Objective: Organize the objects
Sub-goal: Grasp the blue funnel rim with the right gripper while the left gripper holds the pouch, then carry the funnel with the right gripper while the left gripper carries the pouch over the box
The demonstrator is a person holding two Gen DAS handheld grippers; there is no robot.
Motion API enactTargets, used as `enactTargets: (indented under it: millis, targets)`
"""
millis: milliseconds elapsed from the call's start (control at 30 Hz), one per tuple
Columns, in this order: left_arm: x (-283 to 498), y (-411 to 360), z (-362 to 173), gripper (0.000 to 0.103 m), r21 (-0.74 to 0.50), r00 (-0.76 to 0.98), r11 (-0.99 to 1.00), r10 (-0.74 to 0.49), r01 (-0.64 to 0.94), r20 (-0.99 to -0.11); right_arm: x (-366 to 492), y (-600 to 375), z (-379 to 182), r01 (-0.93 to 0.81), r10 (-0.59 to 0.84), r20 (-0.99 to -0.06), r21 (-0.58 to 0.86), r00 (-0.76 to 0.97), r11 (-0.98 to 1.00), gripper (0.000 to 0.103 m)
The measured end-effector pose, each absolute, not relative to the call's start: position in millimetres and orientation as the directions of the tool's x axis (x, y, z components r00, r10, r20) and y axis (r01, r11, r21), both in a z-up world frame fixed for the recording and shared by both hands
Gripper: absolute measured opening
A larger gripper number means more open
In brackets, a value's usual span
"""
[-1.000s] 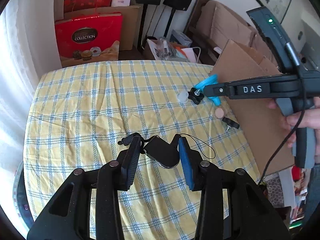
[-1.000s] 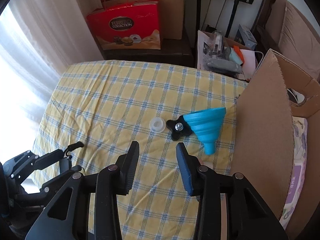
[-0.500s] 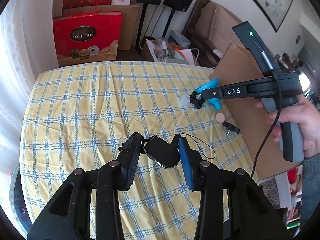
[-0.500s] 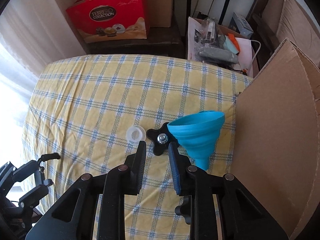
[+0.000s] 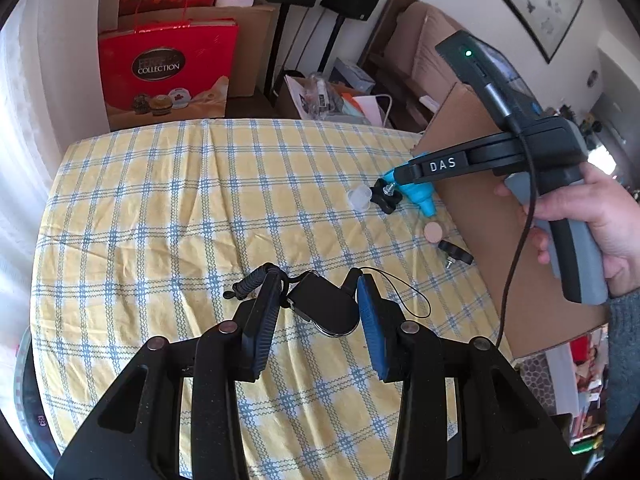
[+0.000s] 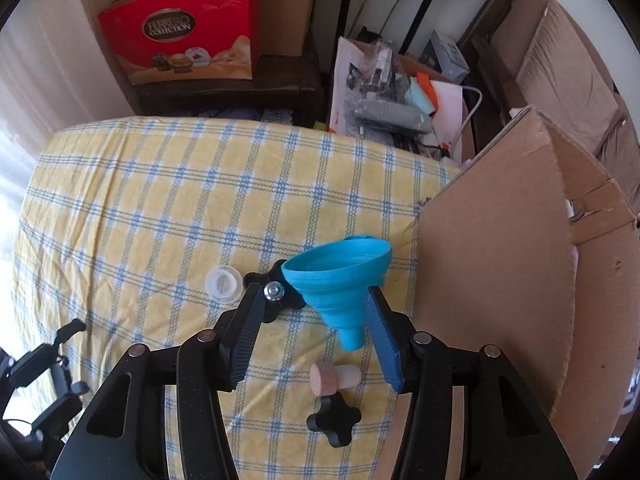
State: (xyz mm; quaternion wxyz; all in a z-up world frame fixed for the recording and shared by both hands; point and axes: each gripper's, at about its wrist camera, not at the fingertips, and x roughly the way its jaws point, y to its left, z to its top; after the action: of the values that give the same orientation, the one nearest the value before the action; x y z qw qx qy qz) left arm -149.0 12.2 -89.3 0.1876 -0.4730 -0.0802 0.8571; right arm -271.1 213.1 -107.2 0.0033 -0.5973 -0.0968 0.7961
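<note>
Seemingly little is sorted yet: the blue funnel (image 6: 340, 280), black star knob (image 6: 276, 292), clear cap (image 6: 223, 282), cork stopper (image 6: 325, 378) and a second knob (image 6: 334, 416) all lie loose on the checked desk (image 6: 160, 200), mid-frame, beside the cardboard box (image 6: 500, 280) at right. The right tool (image 6: 312, 320) is opening, straddling the funnel's spout without pressing it. The left tool (image 5: 318, 312) pinches a black pouch (image 5: 324, 306), lower centre.
</note>
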Motion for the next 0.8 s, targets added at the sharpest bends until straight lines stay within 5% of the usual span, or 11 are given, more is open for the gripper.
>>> enactTargets:
  millis: [67,333,800]
  targets:
    - [-149.0,11.2,-89.0,0.037,-0.316,-0.484,-0.917,0.397,-0.243,-0.780,-275.4,214.6,-111.5,0.100,0.138,-0.950,-0.172,-0.281,-0.980,0.063]
    - [-151.1,5.9,-88.3,0.037,-0.327,-0.485,-0.917,0.399,-0.231,-0.778,-288.5,214.1,-123.1,0.094,0.179,-0.944,-0.212,-0.277,-0.973,0.065]
    - [-150.2,14.4,-68.0,0.037,-0.347,-0.489,-0.904,0.427,-0.250,-0.761,-262.2,208.3,-79.1,0.155,0.027,-0.924,-0.092,-0.382,-0.984,0.055]
